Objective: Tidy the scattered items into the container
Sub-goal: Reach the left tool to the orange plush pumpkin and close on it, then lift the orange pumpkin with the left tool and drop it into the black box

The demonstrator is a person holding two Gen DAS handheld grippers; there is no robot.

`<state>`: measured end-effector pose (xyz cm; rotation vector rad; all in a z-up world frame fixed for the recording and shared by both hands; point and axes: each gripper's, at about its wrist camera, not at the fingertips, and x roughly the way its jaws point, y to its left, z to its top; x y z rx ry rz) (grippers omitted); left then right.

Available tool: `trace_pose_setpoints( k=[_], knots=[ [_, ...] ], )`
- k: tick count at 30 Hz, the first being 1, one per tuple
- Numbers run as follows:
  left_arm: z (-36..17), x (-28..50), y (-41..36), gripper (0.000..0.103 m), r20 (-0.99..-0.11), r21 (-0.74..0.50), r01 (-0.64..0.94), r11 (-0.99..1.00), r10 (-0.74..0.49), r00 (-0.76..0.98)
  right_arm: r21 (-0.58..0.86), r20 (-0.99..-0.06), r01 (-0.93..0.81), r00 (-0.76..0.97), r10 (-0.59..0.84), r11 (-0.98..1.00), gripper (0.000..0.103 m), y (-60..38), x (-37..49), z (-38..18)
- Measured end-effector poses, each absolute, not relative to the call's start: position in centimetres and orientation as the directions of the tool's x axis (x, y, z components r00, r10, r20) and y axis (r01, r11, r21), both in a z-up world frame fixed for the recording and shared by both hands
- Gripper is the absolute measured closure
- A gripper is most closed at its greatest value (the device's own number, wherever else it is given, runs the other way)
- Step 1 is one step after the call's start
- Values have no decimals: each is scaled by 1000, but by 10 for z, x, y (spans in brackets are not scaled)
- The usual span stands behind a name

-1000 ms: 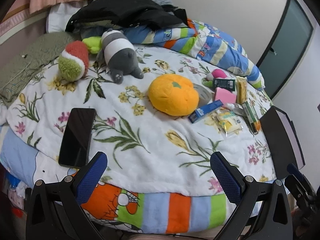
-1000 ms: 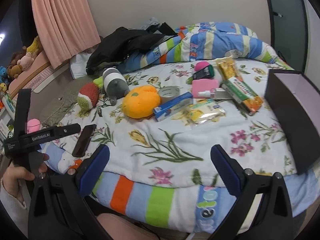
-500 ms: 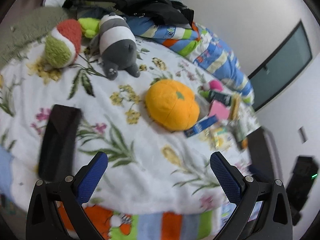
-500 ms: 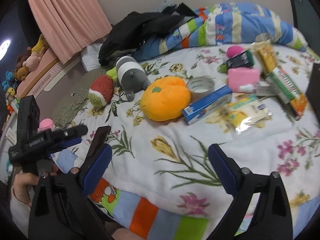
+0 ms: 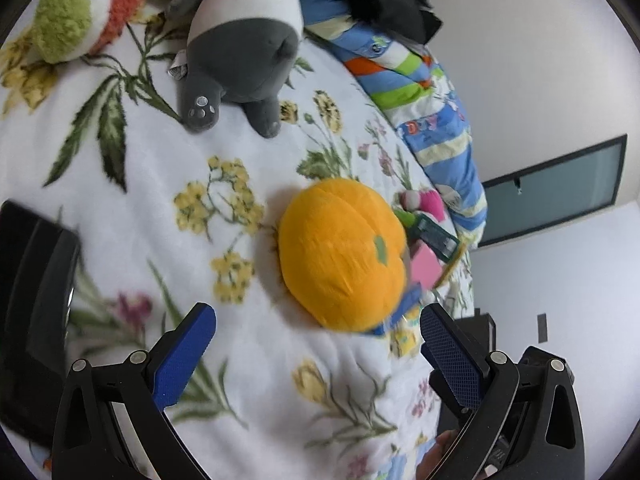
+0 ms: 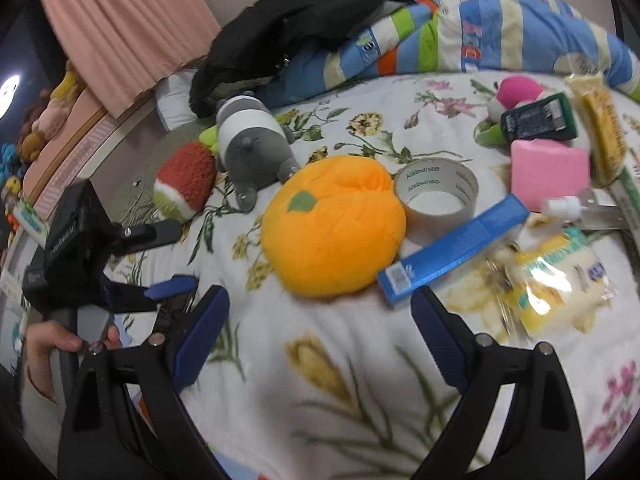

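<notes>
Right now we hold both grippers wide apart and empty over the flowered blanket. Our left gripper points at the orange plush mandarin, which lies just beyond its blue fingertips; our right gripper faces the same plush from the other side, with nothing between its pads.

As far as we can judge, the tidying has barely begun: every item we can see lies loose on the bed, and no container shows clearly in either view, only a dark shape at the blanket's edge behind the left gripper's right finger that we cannot identify. So the plush looks like the first pick, and all the rest is left.

Just beside the mandarin, touching it, sits a roll of clear tape, and a blue carton leans against its near side. Farther right we see a yellow snack packet, a pink block, a dark green box and a pink-and-white plush. Behind the mandarin lie a grey striped plush animal and a red-and-green plush. A black phone rests near the left edge.

We expect the tape and carton could get dragged along if we close around the soft, wide plush carelessly.
</notes>
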<state>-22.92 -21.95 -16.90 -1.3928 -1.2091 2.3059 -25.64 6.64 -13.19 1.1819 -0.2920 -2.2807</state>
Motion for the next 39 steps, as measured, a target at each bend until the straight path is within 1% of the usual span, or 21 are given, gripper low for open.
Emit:
trace_pose_setpoints(
  k=[4, 14, 18, 22, 25, 26, 27, 29, 31, 35, 39],
  knots=[
    [-186, -254, -218, 0, -643, -742, 240, -625, 565, -518, 488, -685, 334, -426, -591, -806, 10, 64, -288, -145],
    [-213, -302, -201, 0, -613, -776, 224, -589, 622, -487, 465, -718, 357, -383, -582, -810, 12, 41, -326, -167],
    [-225, -314, -194, 0, -587, -801, 222, -556, 659, -470, 494, -705, 354, -371, -605, -794, 10, 39, -336, -173],
    [-230, -323, -187, 1, -588, -801, 215, -559, 663, -464, 490, -698, 374, -374, -611, -788, 6, 31, -342, -173],
    [-232, -326, -184, 5, -594, -793, 214, -570, 649, -474, 463, -702, 393, -384, -600, -794, 5, 22, -344, -172],
    [-231, -326, -185, 12, -589, -796, 210, -568, 645, -487, 450, -707, 391, -393, -587, -803, 6, 20, -344, -172],
    [-231, -326, -185, 15, -588, -796, 211, -567, 643, -491, 436, -712, 392, -400, -577, -810, 7, 18, -344, -171],
    [-229, -325, -186, 17, -589, -795, 210, -570, 640, -493, 436, -707, 397, -405, -580, -808, 14, 18, -341, -170],
    [-224, -322, -185, 17, -595, -788, 203, -582, 632, -497, 440, -701, 397, -409, -584, -805, 16, 20, -337, -167],
    [-204, -315, -181, 17, -597, -777, 178, -603, 619, -510, 453, -679, 399, -425, -599, -797, 17, 25, -327, -151],
    [-166, -302, -176, 17, -582, -774, 134, -618, 612, -535, 445, -647, 420, -459, -608, -791, 17, 30, -311, -121]
  ],
)
